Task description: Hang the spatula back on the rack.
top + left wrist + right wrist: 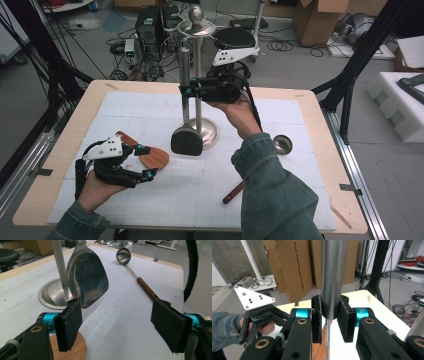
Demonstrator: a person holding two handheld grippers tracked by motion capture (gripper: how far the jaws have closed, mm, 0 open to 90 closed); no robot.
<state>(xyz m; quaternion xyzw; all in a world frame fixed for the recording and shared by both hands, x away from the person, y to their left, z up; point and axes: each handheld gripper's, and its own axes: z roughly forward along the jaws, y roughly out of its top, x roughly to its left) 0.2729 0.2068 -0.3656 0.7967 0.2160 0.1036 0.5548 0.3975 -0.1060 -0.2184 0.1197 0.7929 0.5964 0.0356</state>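
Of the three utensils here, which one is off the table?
The steel spatula, its handle clamped in the right gripper. The ladle and wooden spatula lie flat.

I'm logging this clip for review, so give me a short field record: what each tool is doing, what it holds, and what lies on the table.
right tool: shut on the steel handle of the spatula, held upright beside the rack post
left tool: open, jaws apart, nothing between them, over the wooden spatula
utensil rack: stands mid-table on a round steel base
ladle: lies on the mat, right side, wooden handle toward the person
table mat: white, gridded
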